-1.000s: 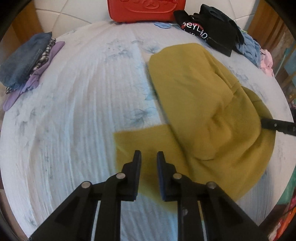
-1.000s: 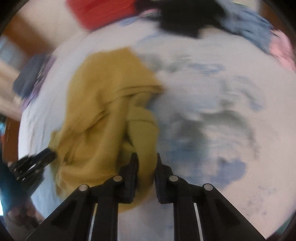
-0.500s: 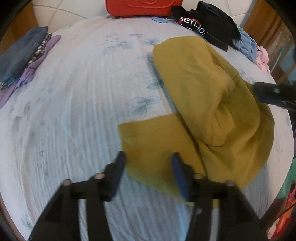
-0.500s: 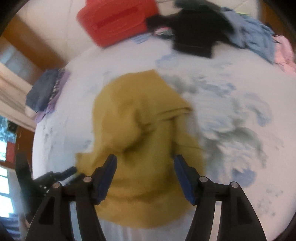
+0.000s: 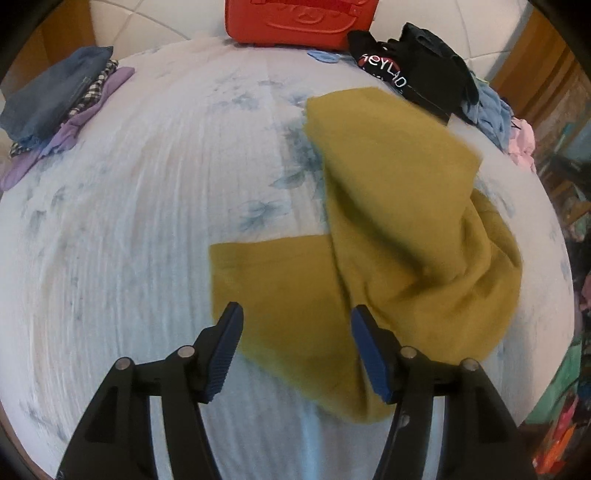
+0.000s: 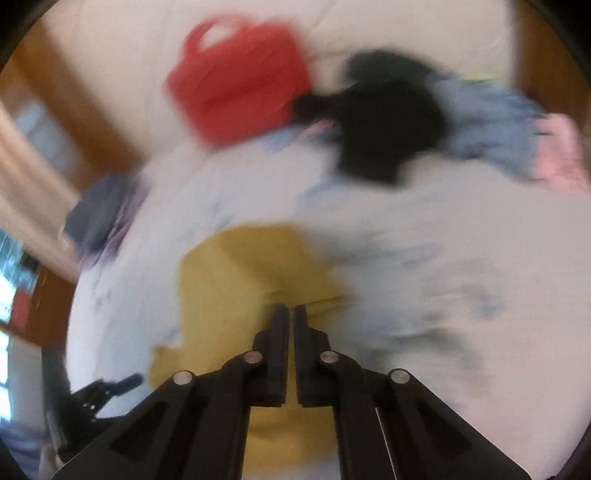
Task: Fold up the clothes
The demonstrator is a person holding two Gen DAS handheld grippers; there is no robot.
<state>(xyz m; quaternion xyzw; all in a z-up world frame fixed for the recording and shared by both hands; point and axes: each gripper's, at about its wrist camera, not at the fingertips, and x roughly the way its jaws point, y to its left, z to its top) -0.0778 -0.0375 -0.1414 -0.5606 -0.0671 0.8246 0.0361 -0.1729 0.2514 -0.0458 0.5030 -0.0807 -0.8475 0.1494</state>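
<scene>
A mustard-yellow garment (image 5: 399, 229) lies partly folded on the pale floral bed sheet (image 5: 147, 221), one sleeve stretched left toward my left gripper. My left gripper (image 5: 297, 321) is open and empty, its blue-padded fingers just above the sleeve's near edge. In the blurred right wrist view the garment (image 6: 229, 280) lies below and ahead of my right gripper (image 6: 290, 314), whose fingers are shut. No cloth shows between them. The left gripper (image 6: 107, 387) shows at the lower left there.
A red bag (image 5: 299, 18) stands at the head of the bed. A black printed shirt (image 5: 413, 70), blue clothes (image 5: 491, 110) and a pink item (image 5: 521, 144) pile at the far right. Folded denim and purple clothes (image 5: 62, 107) lie at the far left.
My left gripper let go of the sleeve, opened wide and drew back. My right gripper released the garment, opened, then shut again while swinging up and away; it has left the left view.
</scene>
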